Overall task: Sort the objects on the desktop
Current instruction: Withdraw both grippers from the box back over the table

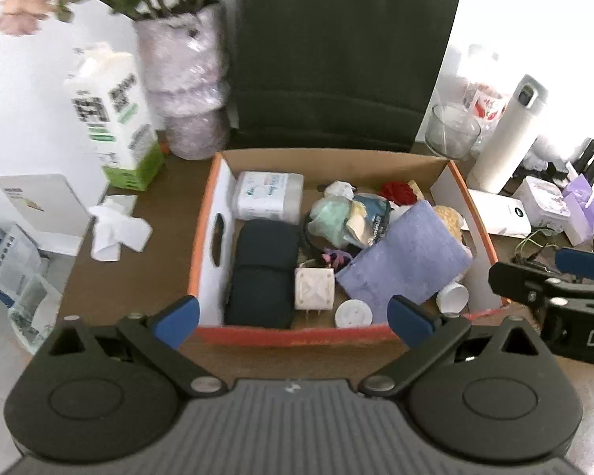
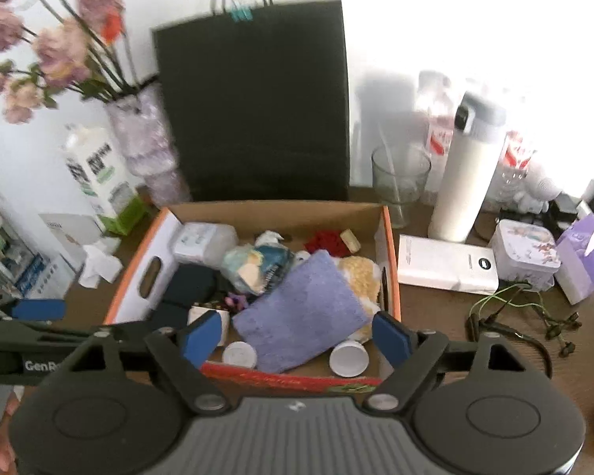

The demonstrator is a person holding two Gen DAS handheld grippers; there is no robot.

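The cardboard box (image 1: 214,237) sits mid-surface and it's filling up nicely: purple cloth (image 1: 408,257), dark pouch (image 1: 263,273), tissue pack (image 1: 267,196), white charger (image 1: 314,289) and small round lids all inside. Left gripper (image 1: 293,316) hangs over the near rim, jaws wide apart, nothing between them. Right gripper (image 2: 295,336) likewise, jaws spread and empty. Plenty left, I'd say: at three o'clock of the box, power bank (image 2: 447,265), tin (image 2: 524,255), green cable (image 2: 511,304); at nine o'clock, crumpled tissue (image 1: 117,229).

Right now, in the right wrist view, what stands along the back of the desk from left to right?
Green-and-white carton → flower vase → black paper bag → empty glass → white flask.
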